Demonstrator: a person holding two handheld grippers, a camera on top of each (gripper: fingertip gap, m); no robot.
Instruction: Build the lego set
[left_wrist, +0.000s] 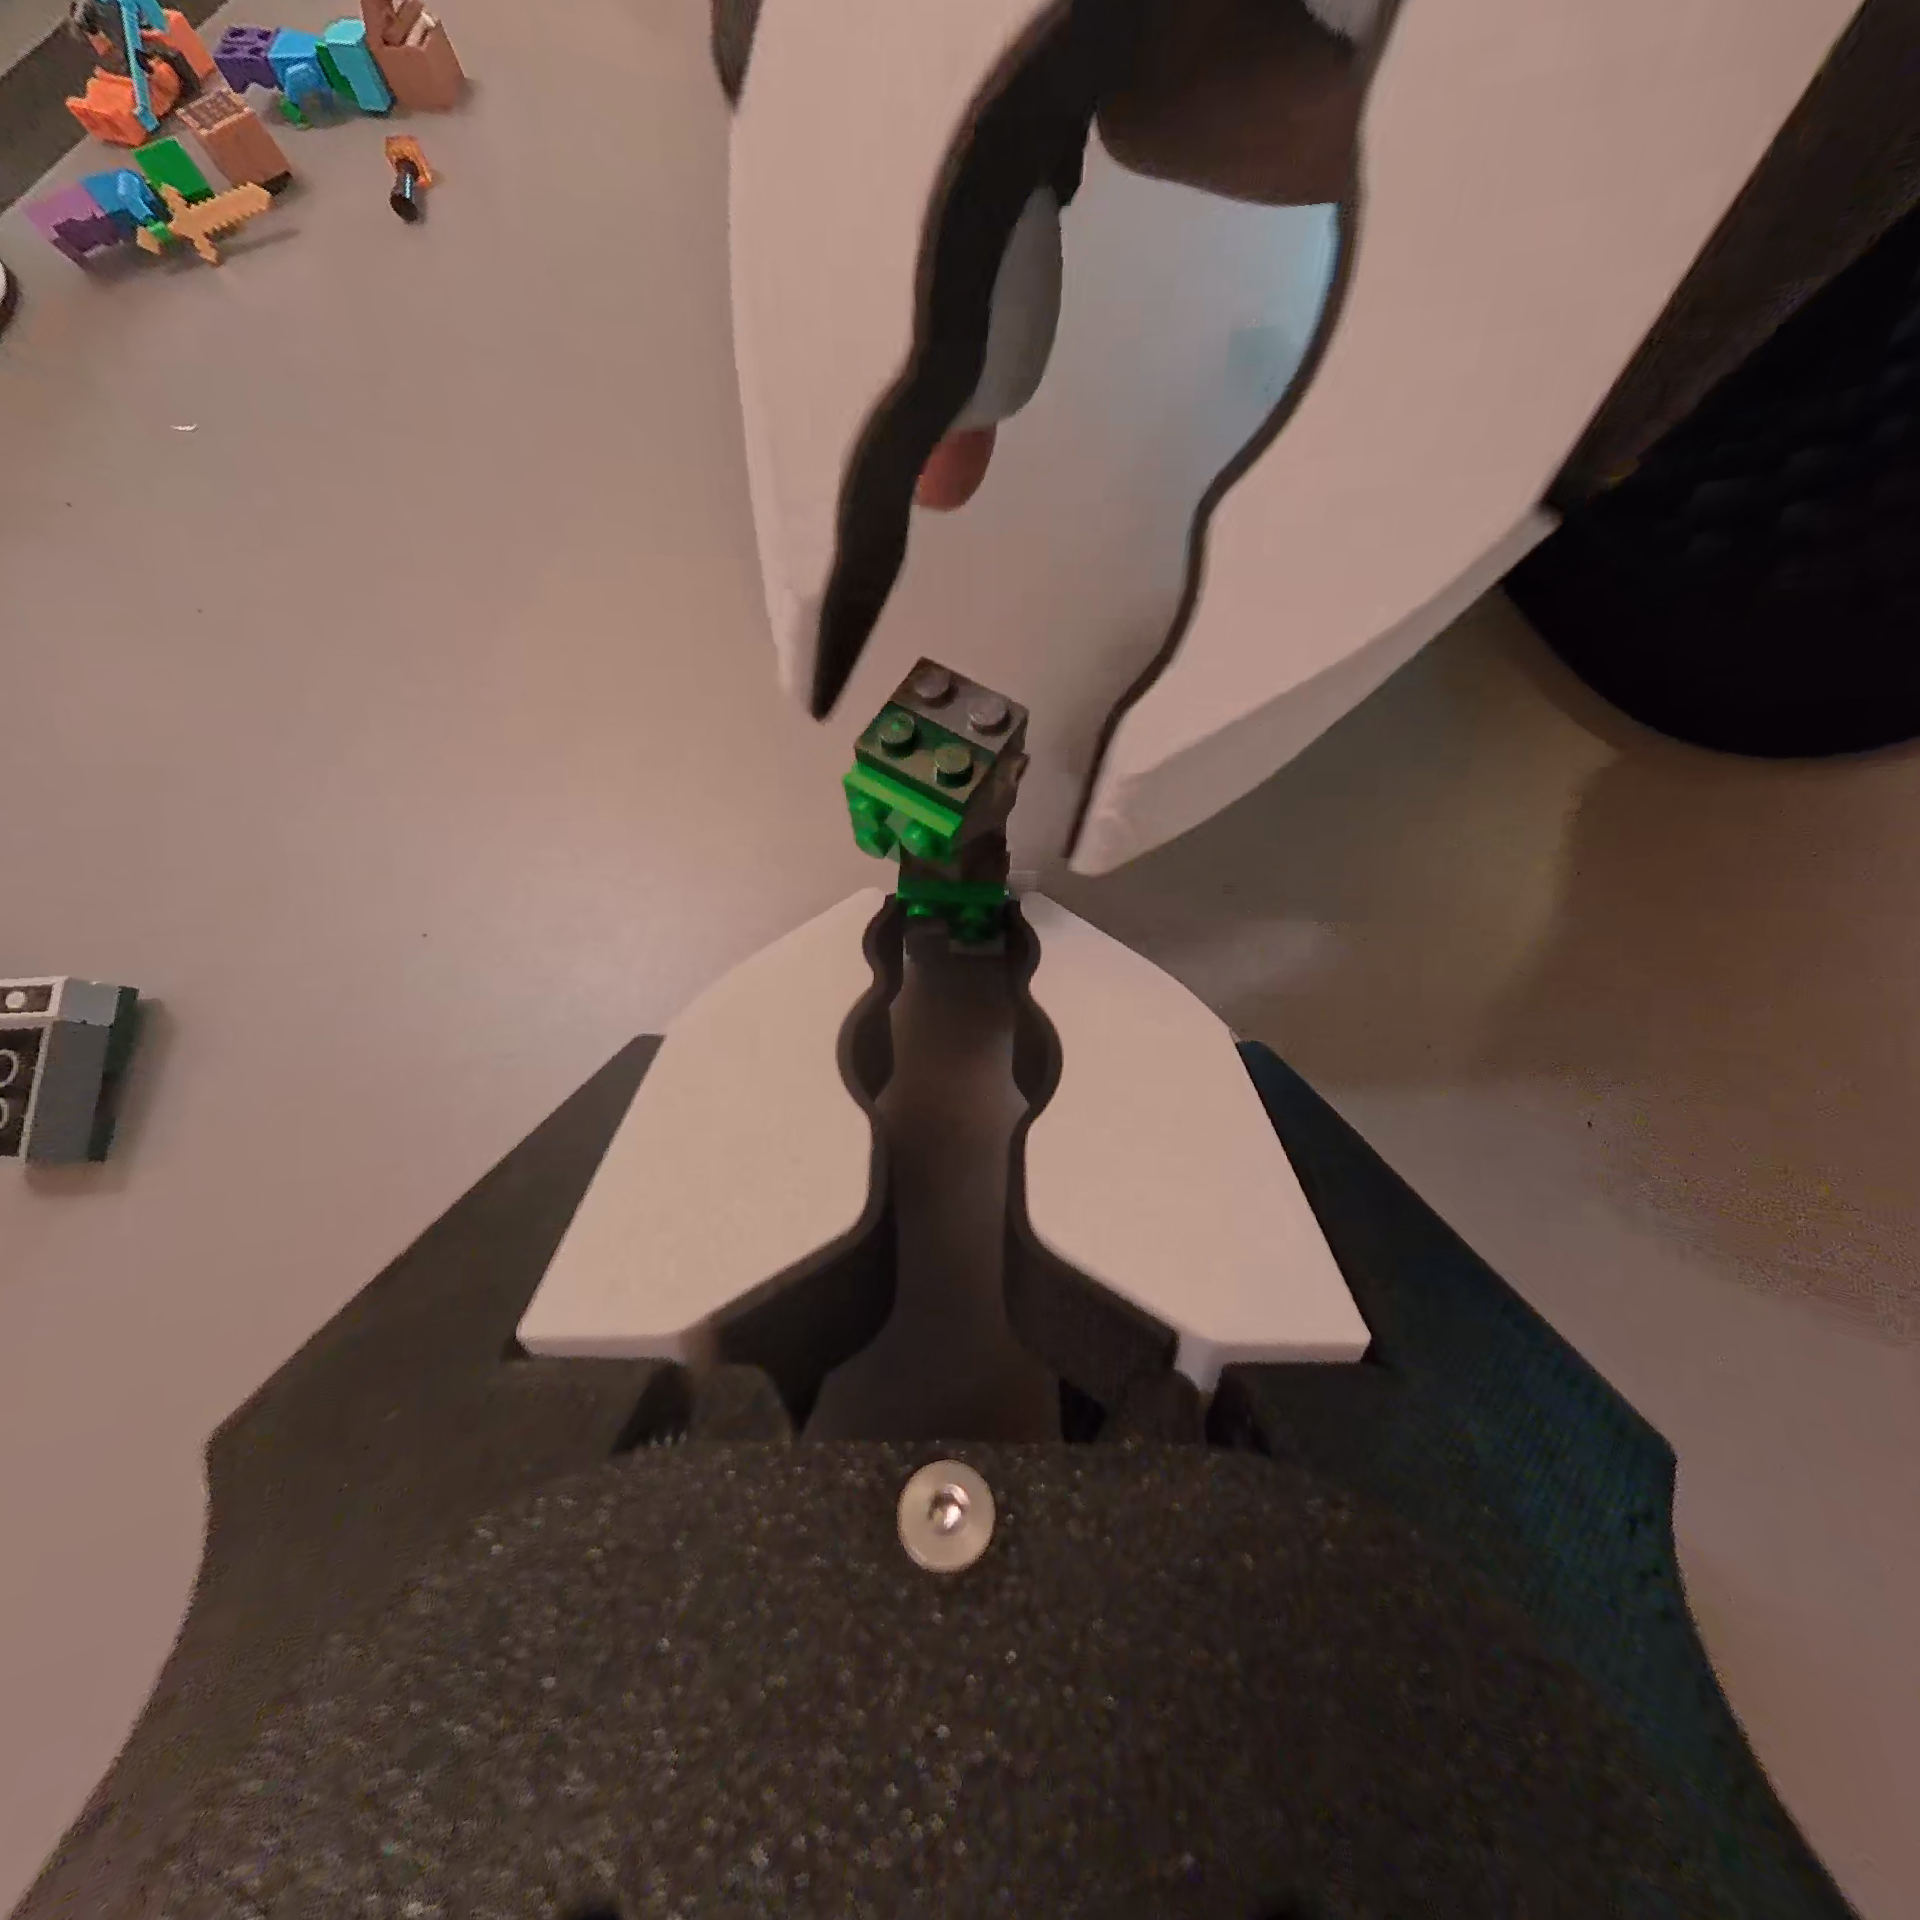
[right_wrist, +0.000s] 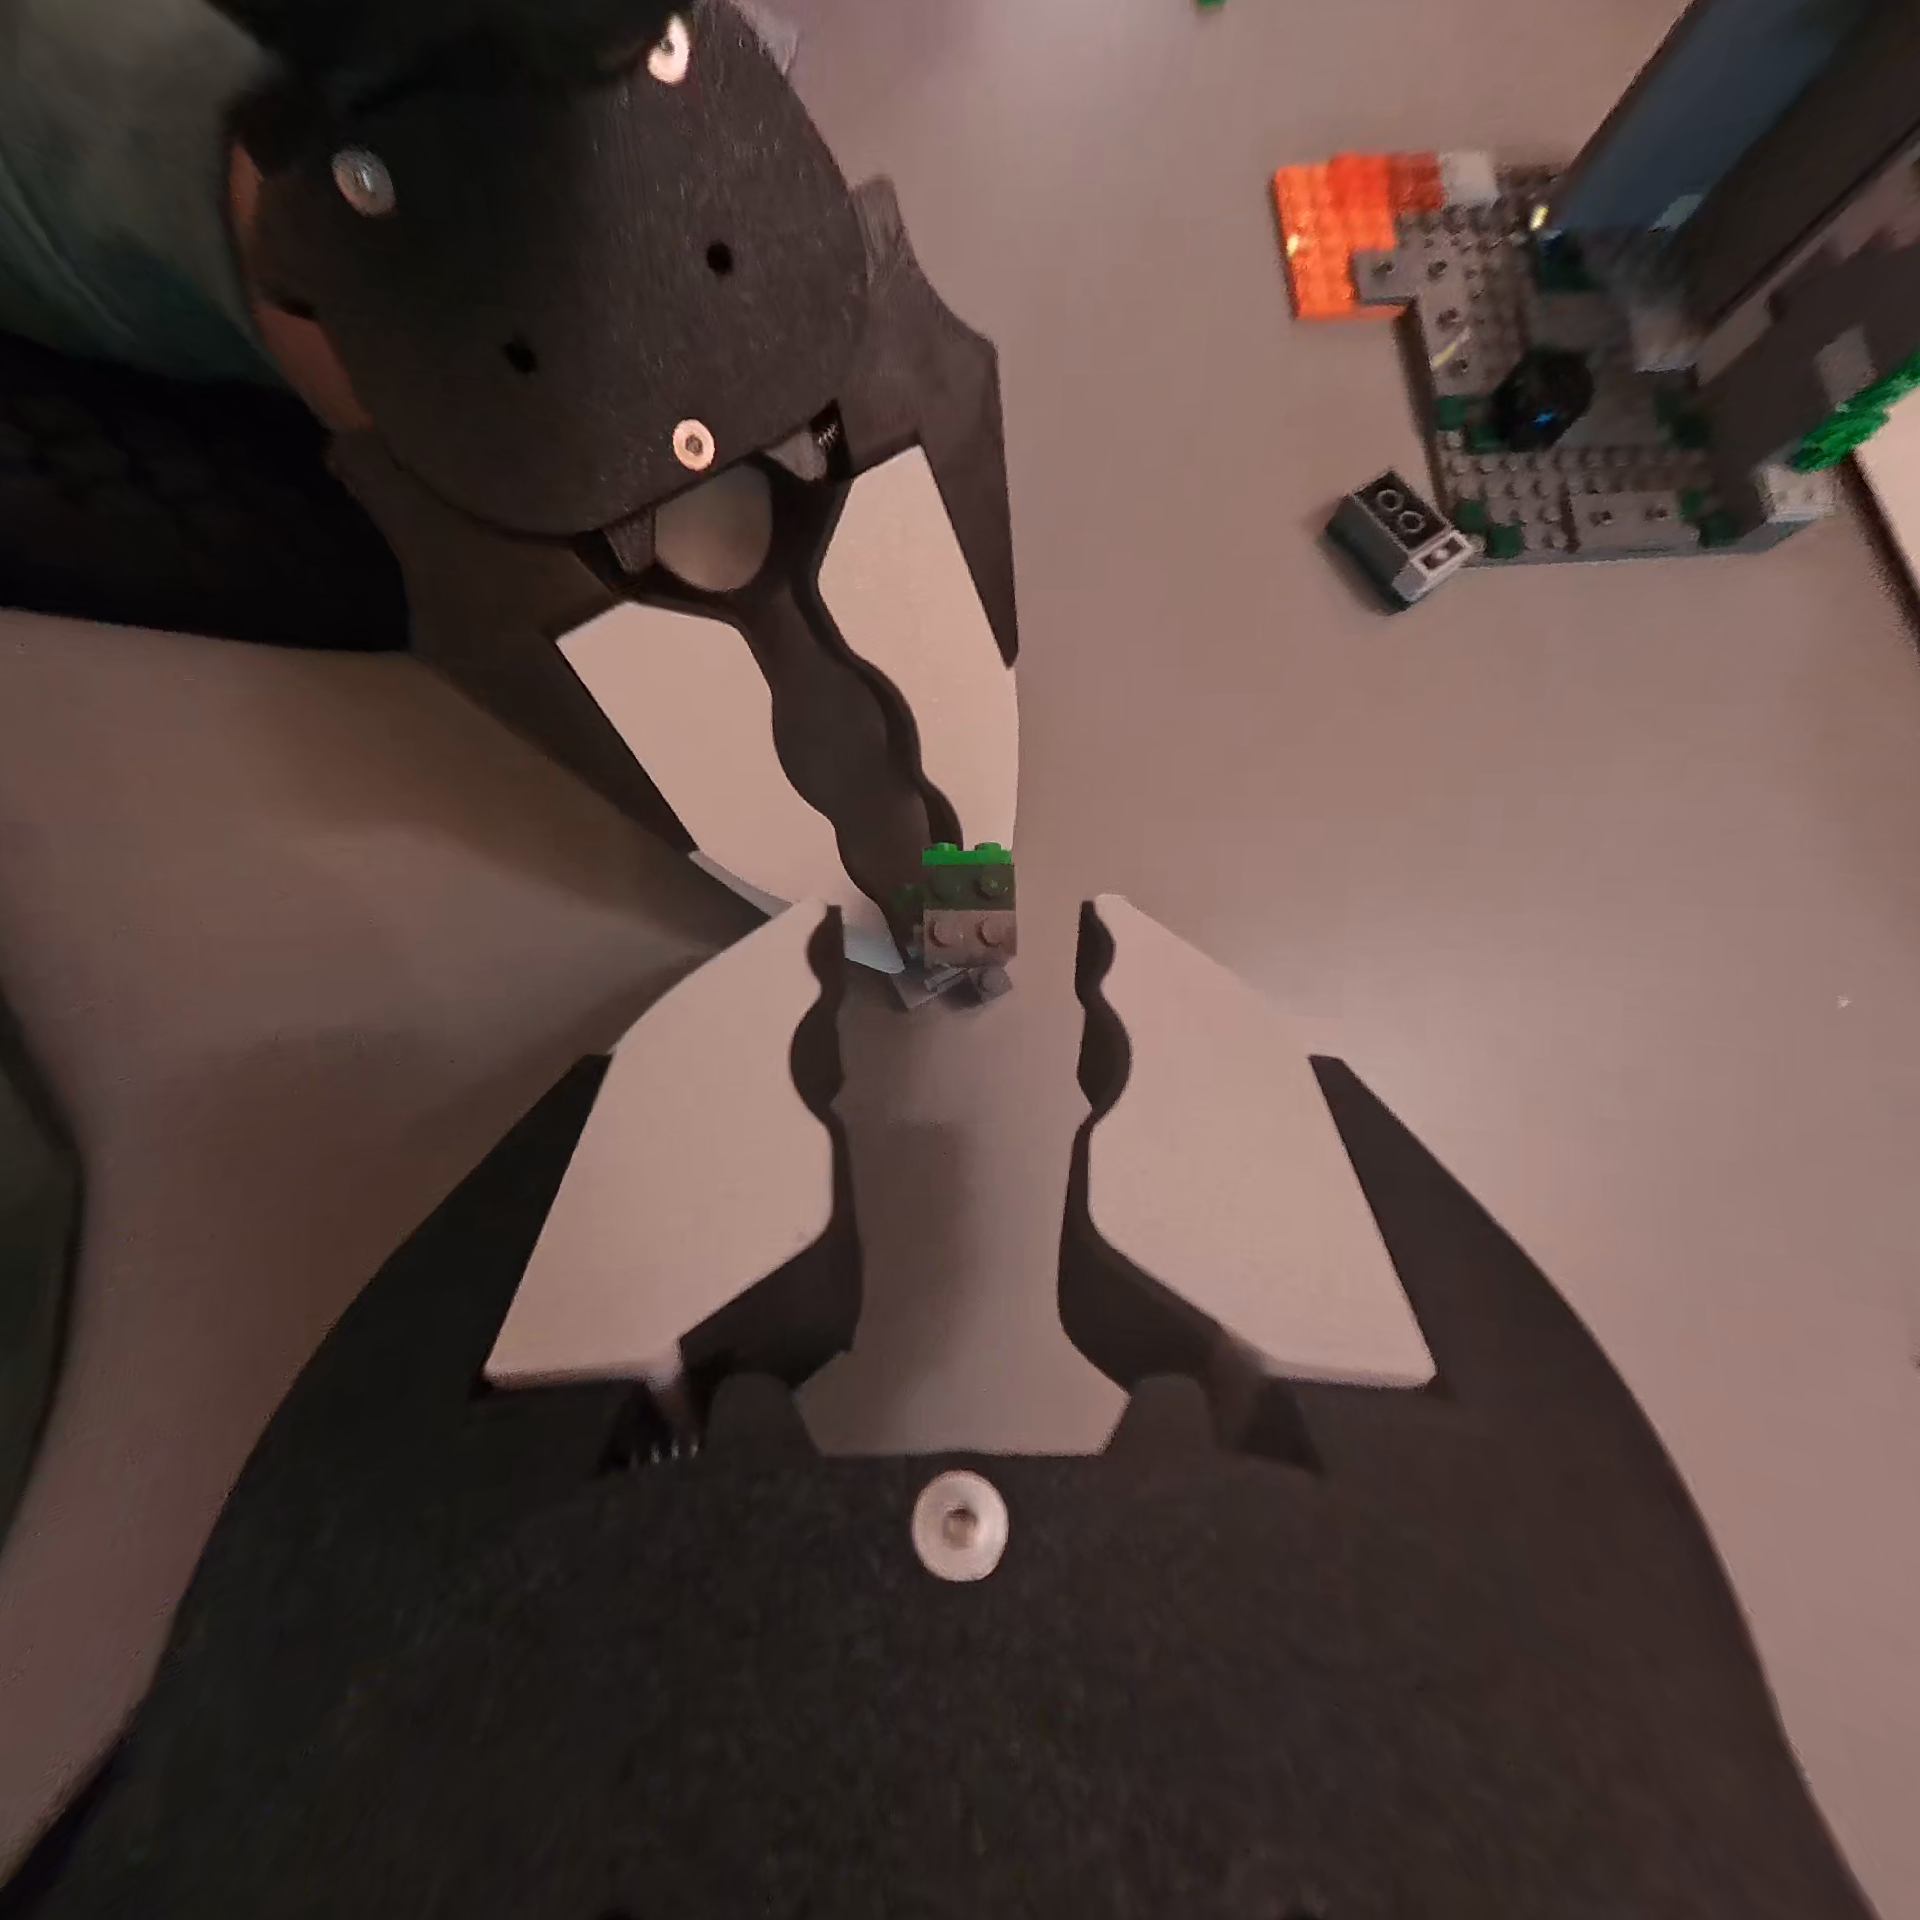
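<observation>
While clamped: one green-grey lego stack (left_wrist: 940, 800) (two hand-held grippers nearby).

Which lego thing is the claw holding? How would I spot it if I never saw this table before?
Look at the bare middle of the table, where the two claws meet nose to nose. The left claw is pinched on a tiny lego stack, while the right claw waits open beside it. It is the only piece held up in the air: grey studs on top, bright green below.
</observation>
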